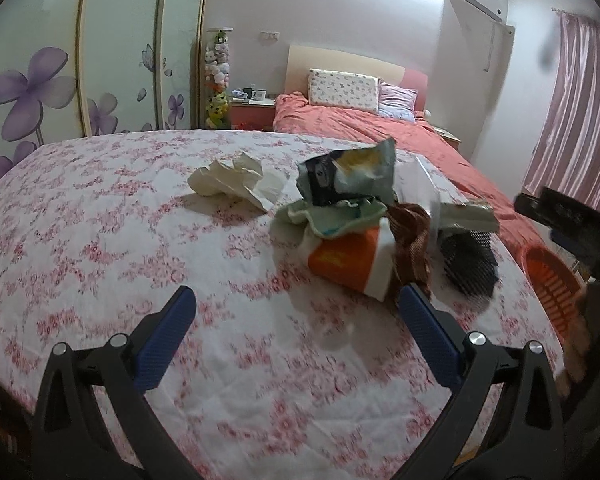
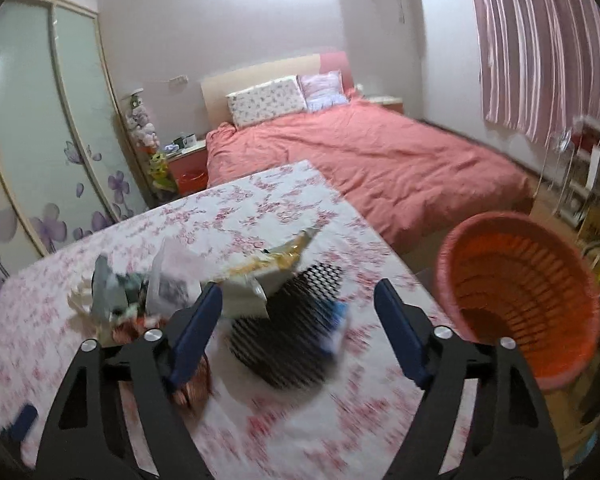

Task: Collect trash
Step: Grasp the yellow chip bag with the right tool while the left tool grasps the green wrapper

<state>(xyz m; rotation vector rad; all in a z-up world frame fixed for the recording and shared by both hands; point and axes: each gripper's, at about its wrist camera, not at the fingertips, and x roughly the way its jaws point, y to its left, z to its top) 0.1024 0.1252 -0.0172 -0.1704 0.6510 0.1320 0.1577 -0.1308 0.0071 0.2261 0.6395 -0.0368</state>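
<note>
**Ana:** Left wrist view had the trash heaped on the flowered bench (image 1: 100, 240): a crumpled white tissue (image 1: 232, 180) off to the left, apart from the rest, then a grey-green wrapper (image 1: 348, 178) lying on top of an orange and white packet (image 1: 352, 260).

**Ben:** And beside that packet, on its right, a brown crinkled piece (image 1: 410, 240) touched it, with a black mesh-patterned bag (image 1: 468, 264) just past it, near the bench edge.

**Ana:** Where did the tools stand?

**Ben:** The left tool (image 1: 296, 312) hung over the bench in front of the heap, its blue fingers (image 1: 168, 340) spread wide, holding nothing. The right tool (image 2: 298, 312) was wide as well, empty, with the black mesh bag (image 2: 292, 344) showing between its fingers, blurred.

**Ana:** And the bin?

**Ben:** An orange slatted basket (image 2: 520, 300) sat off the bench's right side, lower down, open mouth tilted toward the right wrist view. Behind everything lay the bed (image 2: 380, 152) under a coral cover, two pillows (image 2: 268, 98) at its head, a flower-printed wardrobe (image 1: 40, 80) on the left, and pink curtains (image 2: 540, 40) on the right.
</note>
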